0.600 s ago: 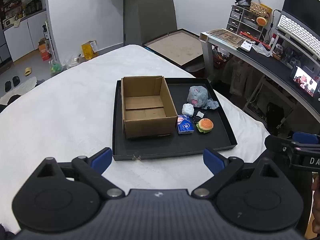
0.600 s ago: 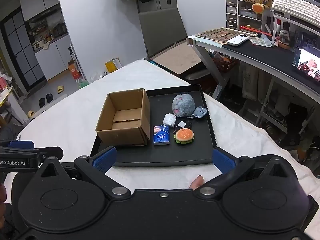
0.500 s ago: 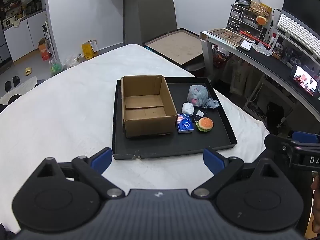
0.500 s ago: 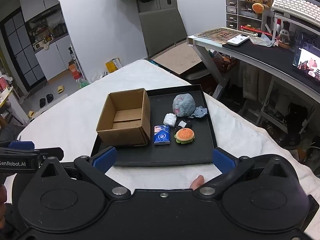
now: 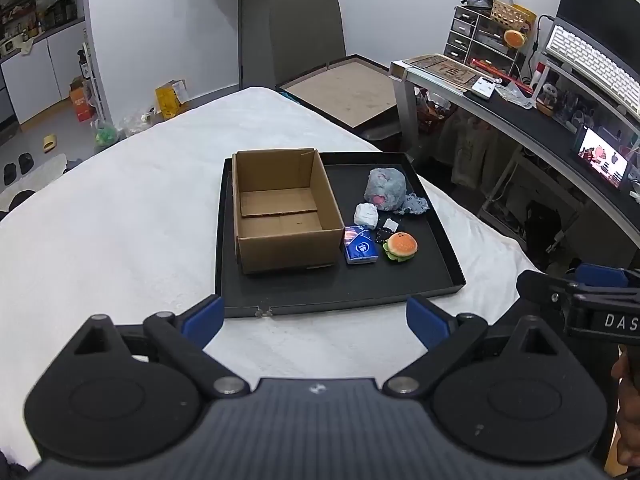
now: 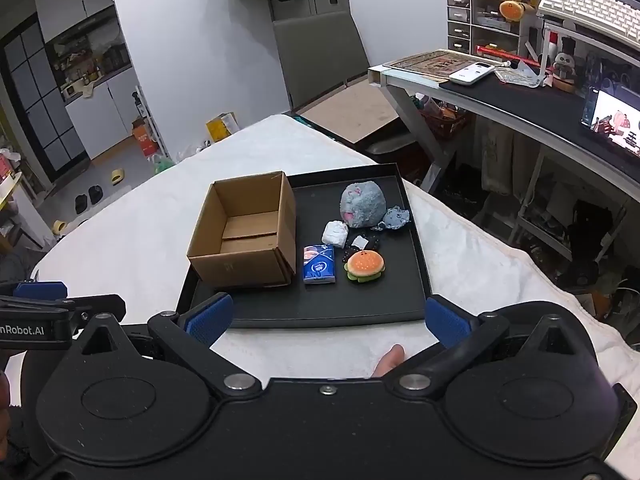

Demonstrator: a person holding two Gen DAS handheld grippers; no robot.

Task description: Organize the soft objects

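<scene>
- White bedspread (image 5: 120, 220) filled most of the left wrist view, with a black tray (image 5: 340, 292) sitting on it and a cluttered desk (image 5: 520, 104) off to one side.
- Same view: the left gripper (image 5: 314, 318) hung short of the tray's near rim, blue pads spread about as wide as they go, nothing between them.
- The cardboard box (image 5: 280, 208) stood open and empty on the tray. Just beside it was the soft stuff: a blue tissue pack (image 5: 360, 246), a burger plush (image 5: 401, 246), a white wad (image 5: 366, 215), and a grey plush (image 5: 386, 190) with a small grey scrap (image 5: 416, 205) touching it.
- My read: nothing was packed yet, so this was the very start, just lining up an approach.
- Right wrist view: the right gripper (image 6: 328, 318) also sat at the tray's near edge, pads wide apart and empty. A fingertip (image 6: 390, 358) poked out from under the body.
- Next move, I figured, called for reaching forward over the rim to the tissue pack (image 6: 319, 264) or burger plush (image 6: 365, 265), the closest pieces, then closing gently since they'd squish.
- Hard to make out: a small dark thing with a white tag (image 6: 362, 243) between the white wad and the burger, couldn't tell what it was.
- Each gripper only caught a cropped sliver of the other at the frame edge, and fisheye bending made the tray's far corners tricky to judge.
</scene>
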